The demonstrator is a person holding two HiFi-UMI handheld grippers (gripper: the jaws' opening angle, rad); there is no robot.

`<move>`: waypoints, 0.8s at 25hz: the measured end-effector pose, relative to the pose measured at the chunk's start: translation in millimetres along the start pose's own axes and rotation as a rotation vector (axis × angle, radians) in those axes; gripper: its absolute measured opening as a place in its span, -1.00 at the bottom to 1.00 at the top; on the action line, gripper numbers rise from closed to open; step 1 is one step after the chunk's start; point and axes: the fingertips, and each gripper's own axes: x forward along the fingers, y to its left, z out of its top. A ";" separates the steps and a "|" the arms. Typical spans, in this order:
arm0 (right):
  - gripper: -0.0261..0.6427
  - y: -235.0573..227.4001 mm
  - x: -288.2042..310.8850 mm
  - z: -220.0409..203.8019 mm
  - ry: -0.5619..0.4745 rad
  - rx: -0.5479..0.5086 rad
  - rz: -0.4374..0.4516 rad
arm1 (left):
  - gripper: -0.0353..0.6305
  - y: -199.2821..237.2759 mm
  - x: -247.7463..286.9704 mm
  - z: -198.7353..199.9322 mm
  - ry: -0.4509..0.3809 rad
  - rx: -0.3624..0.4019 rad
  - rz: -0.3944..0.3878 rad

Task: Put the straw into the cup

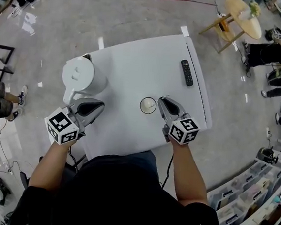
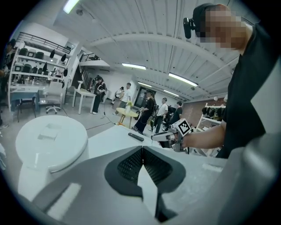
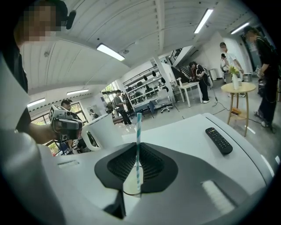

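The right gripper (image 1: 161,100) pinches the striped straw (image 3: 138,145) in its jaws, by the cup (image 1: 148,106). The left gripper (image 1: 99,104) has its jaws closed.

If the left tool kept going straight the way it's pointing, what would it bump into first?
Likely nothing nearby: the left tool points across bare white table toward the black remote, though height is unclear.

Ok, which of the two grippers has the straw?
The right gripper, its fingers shut on the striped straw near the cup; the left gripper holds nothing.
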 end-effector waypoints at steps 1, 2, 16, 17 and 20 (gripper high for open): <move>-0.77 -0.9 1.0 -1.3 0.001 0.003 0.000 | -0.89 0.3 1.1 -0.9 0.003 -0.001 -0.002; -0.77 -1.9 2.1 -2.5 0.002 0.006 0.000 | -0.89 0.9 2.2 -1.6 0.006 -0.002 -0.004; -0.77 -9.8 11.7 -19.8 0.038 0.003 0.003 | -0.89 3.7 18.0 -16.0 0.038 -0.027 -0.022; -0.77 -10.0 12.0 -20.5 0.039 0.004 0.003 | -0.89 3.7 18.6 -16.9 0.040 -0.029 -0.023; -0.77 -10.7 12.9 -23.9 0.044 0.009 0.004 | -0.89 3.9 20.2 -19.0 0.043 -0.037 -0.026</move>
